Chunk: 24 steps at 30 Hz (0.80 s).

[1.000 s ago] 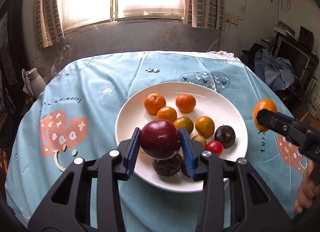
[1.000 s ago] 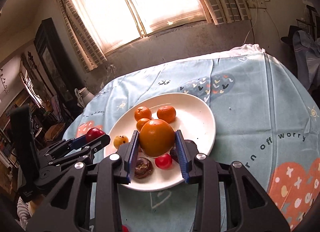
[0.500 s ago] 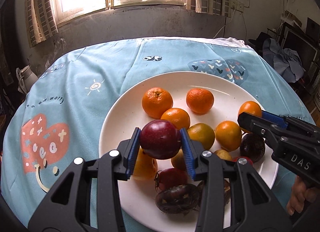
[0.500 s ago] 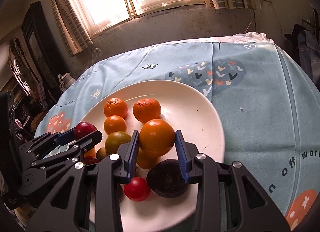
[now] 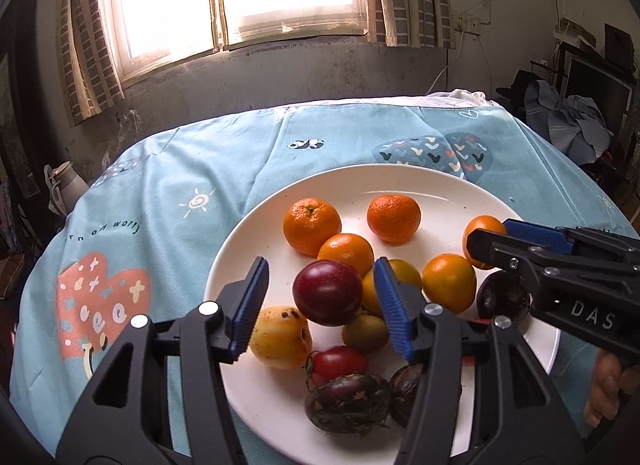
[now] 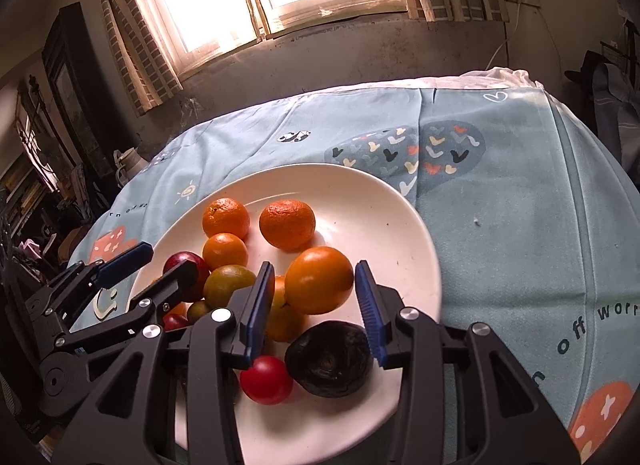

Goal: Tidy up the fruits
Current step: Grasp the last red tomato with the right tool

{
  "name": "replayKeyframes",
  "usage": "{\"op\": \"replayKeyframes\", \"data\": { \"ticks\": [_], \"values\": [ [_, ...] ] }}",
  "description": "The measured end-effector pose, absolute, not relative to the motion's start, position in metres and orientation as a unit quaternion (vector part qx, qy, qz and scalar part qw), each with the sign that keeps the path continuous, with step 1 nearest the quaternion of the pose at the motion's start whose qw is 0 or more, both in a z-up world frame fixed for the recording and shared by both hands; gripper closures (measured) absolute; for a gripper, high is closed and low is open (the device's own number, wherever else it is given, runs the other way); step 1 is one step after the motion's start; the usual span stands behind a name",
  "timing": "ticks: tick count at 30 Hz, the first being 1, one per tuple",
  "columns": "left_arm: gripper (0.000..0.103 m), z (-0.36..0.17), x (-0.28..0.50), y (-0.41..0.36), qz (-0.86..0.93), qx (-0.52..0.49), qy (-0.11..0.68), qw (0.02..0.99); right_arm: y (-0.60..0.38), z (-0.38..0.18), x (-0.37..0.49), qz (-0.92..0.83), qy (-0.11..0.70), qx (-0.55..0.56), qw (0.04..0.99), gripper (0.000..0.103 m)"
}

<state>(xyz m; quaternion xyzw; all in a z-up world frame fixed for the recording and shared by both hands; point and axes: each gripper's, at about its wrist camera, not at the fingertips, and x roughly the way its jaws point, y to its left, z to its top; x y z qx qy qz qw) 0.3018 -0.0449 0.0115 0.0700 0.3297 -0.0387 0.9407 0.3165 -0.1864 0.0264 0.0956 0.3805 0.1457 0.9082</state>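
A white plate (image 5: 256,241) on the blue tablecloth holds several fruits. My left gripper (image 5: 322,307) is open over the plate, with a dark red plum (image 5: 327,292) lying free between its jaws, on the other fruit. My right gripper (image 6: 316,305) is open too, with an orange (image 6: 319,280) resting between its jaws on the plate (image 6: 400,225). The right gripper shows at the right of the left wrist view (image 5: 516,241). The left gripper shows at the left of the right wrist view (image 6: 160,265).
Tangerines (image 5: 312,220), a yellow fruit (image 5: 280,337), a red tomato (image 6: 266,379) and dark passion fruits (image 6: 330,359) fill the plate. The round table's edge (image 5: 600,185) drops off at right; a white jug (image 5: 66,181) stands beyond the left edge.
Both grippers came down over the plate and opened. The plum and the orange left the pads and now rest among the fruit.
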Motion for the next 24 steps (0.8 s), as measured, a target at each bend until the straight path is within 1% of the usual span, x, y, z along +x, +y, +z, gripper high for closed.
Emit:
{"op": "replayKeyframes", "data": {
  "ticks": [1, 9, 14, 18, 24],
  "values": [
    [0.044, 0.014, 0.299, -0.045, -0.038, 0.072, 0.325, 0.942, -0.187, 0.027, 0.315, 0.146, 0.378, 0.098, 0.909, 0.058],
    [0.042, 0.034, 0.262, -0.043, -0.035, 0.079, 0.301, 0.95, -0.186, 0.048, 0.282, 0.159, 0.362, 0.101, 0.913, 0.058],
    [0.036, 0.046, 0.23, -0.033, -0.024, 0.069, 0.285, 0.956, -0.183, 0.058, 0.242, 0.176, 0.361, 0.088, 0.911, 0.058],
    [0.035, 0.048, 0.208, -0.019, -0.023, 0.051, 0.294, 0.954, -0.172, 0.052, 0.205, 0.204, 0.374, 0.065, 0.902, 0.058],
    [0.034, 0.032, 0.175, 0.002, -0.054, 0.021, 0.341, 0.938, -0.141, 0.03, 0.145, 0.277, 0.401, 0.009, 0.873, 0.058]
  ]
}}
